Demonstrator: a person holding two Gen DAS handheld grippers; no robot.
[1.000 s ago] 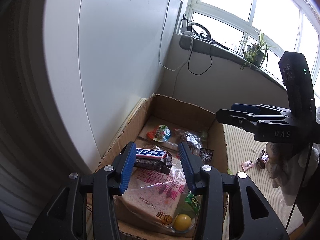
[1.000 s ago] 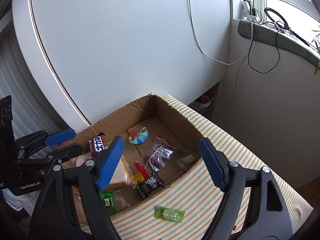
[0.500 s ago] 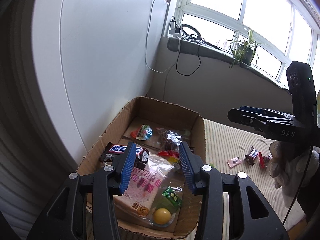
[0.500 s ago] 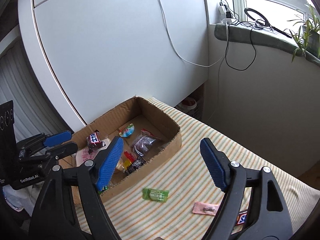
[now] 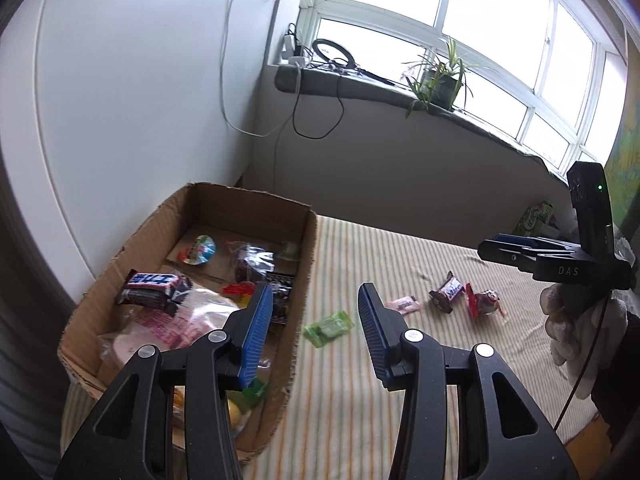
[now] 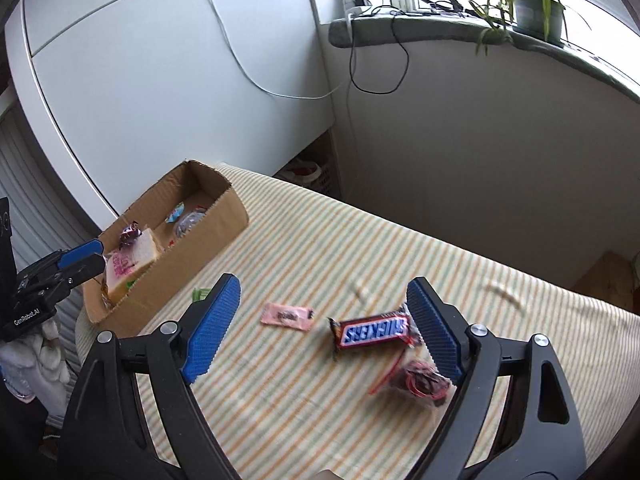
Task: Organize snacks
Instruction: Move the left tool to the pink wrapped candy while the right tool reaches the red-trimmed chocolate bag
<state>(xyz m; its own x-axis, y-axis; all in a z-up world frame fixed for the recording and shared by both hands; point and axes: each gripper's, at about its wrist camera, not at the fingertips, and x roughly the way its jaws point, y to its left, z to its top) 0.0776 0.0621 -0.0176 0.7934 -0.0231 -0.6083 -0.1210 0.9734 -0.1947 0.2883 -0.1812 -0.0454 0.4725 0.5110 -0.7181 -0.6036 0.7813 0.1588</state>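
Left wrist view: my left gripper (image 5: 316, 330) hangs wide open and empty over the cardboard box (image 5: 304, 272) rim, the green candy (image 5: 329, 328) lying on the striped cloth just beyond.

Right wrist view: my right gripper (image 6: 324, 326) gapes, holding nothing, above the Snickers bar (image 6: 374, 330). It looks light, firm and slick-wrapped; I would pinch across its middle.

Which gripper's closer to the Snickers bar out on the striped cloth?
Right. The right gripper hangs open just over the Snickers bar, beside its right finger. The left gripper is open back by the cardboard box.
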